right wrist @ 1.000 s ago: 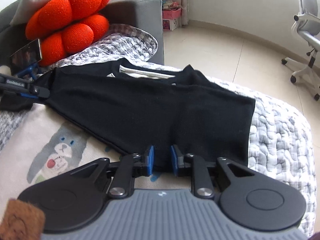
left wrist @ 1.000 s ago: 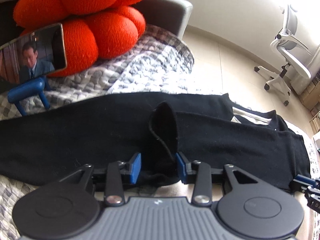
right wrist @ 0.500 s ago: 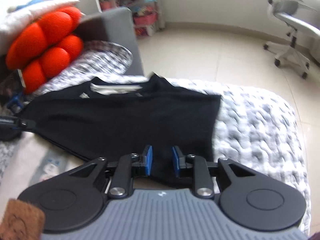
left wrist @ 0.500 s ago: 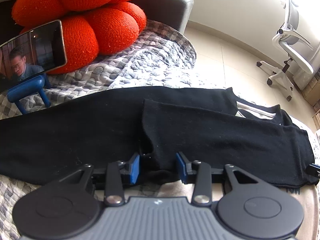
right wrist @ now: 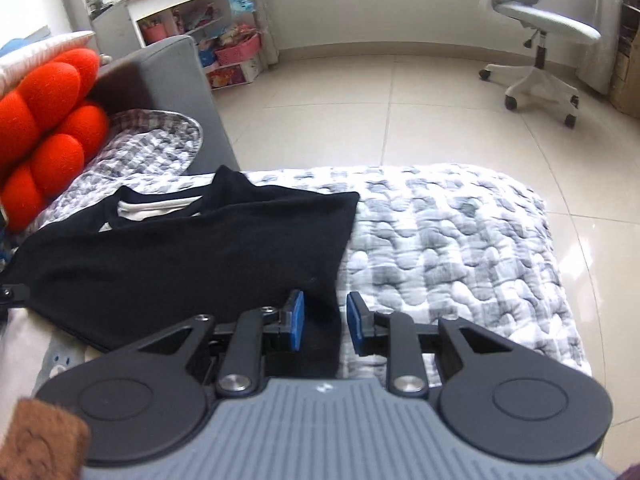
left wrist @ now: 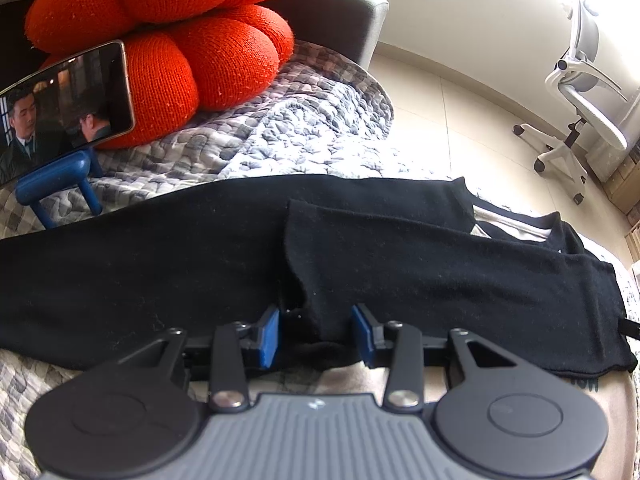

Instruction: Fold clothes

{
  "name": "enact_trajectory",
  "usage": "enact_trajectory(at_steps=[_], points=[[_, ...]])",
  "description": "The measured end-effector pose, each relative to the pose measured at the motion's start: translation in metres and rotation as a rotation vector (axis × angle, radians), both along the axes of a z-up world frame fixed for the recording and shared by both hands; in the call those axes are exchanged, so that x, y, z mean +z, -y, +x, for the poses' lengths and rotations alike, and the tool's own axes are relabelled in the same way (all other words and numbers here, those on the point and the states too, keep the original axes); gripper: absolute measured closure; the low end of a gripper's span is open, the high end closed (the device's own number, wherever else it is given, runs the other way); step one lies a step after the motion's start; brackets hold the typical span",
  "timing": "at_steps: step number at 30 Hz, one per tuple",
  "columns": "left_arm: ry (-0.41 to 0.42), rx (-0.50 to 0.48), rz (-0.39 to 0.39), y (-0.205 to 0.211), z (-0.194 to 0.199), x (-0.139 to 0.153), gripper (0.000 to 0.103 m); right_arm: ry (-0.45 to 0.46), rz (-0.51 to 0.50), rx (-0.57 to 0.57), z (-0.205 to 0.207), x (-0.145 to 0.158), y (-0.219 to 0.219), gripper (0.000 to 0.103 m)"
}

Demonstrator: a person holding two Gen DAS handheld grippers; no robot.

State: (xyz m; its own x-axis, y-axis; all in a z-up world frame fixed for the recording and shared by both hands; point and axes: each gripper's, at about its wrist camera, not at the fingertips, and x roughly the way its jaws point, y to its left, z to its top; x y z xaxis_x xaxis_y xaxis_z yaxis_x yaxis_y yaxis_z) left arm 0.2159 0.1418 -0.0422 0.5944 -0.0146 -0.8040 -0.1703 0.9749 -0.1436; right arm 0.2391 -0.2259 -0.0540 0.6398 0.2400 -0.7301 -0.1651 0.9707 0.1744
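Both grippers have spread their fingers since 1 s ago; the sleeve that stood bunched up between the left fingers then now lies flat across the black garment (left wrist: 168, 264).

Left gripper (left wrist: 316, 334): blue pads well apart, approx. half open. A fold of black cloth sits in the gap btwn them but neither pad presses it, so nothing is gripped. The folded-over sleeve runs from the gap out to the right, w/ its cut edge facing left.

Right gripper (right wrist: 323, 322): pads also apart, a narrower gap. The garment's (right wrist: 192, 256) near right corner lies btwn and under them, loose, not pinched.

Garment is spread on a grey-and-white quilt (right wrist: 452, 248) that covers the sofa seat; neckline w/ a white inner layer shows on the far side. Quilt to the right of the cloth is bare.

Far left: orange knotted cushion (left wrist: 192, 40) against the grey sofa arm (left wrist: 340, 16). A phone (left wrist: 60, 108) playing video stands on a blue holder (left wrist: 56, 184) just in front of the cushion. White office chair (right wrist: 536, 28) is well apart on the tiled floor, far right. White shelf unit w/ clutter stands at the far wall in the right wrist view.
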Motion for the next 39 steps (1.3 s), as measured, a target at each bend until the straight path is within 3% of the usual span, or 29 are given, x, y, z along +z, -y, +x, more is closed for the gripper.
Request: enact_trajectory(at_steps=[3, 10, 17, 20, 21, 22, 28, 34, 39], points=[[0.000, 0.000, 0.003, 0.001, 0.000, 0.000, 0.063, -0.001, -0.049, 0.014, 0.001, -0.005, -0.006, 0.077], [-0.001, 0.001, -0.003, 0.000, 0.001, 0.000, 0.062, 0.033, -0.019, -0.036, 0.015, -0.002, 0.001, 0.077], [-0.003, 0.003, -0.010, -0.001, 0.002, 0.000, 0.061, 0.024, 0.159, -0.147, 0.040, -0.009, 0.023, 0.072], [-0.002, 0.003, -0.010, -0.001, 0.004, -0.001, 0.061, 0.050, 0.177, -0.142, 0.046, -0.009, 0.023, 0.074], [-0.002, 0.003, -0.010, -0.001, 0.004, -0.001, 0.061, 0.069, 0.144, -0.123, 0.047, -0.009, 0.019, 0.079], [-0.002, 0.003, -0.011, -0.001, 0.005, -0.001, 0.061, 0.091, 0.103, -0.104, 0.047, -0.008, 0.014, 0.094], [0.000, 0.002, -0.011, -0.001, 0.008, -0.002, 0.061, 0.232, -0.040, -0.070, 0.045, 0.010, -0.001, 0.097], [-0.003, -0.005, -0.002, 0.000, 0.010, -0.003, 0.059, 0.219, -0.206, -0.076, 0.052, -0.022, -0.021, 0.097], [-0.004, 0.003, -0.020, -0.003, 0.011, -0.002, 0.059, 0.200, -0.198, -0.104, 0.052, -0.014, -0.018, 0.092]])
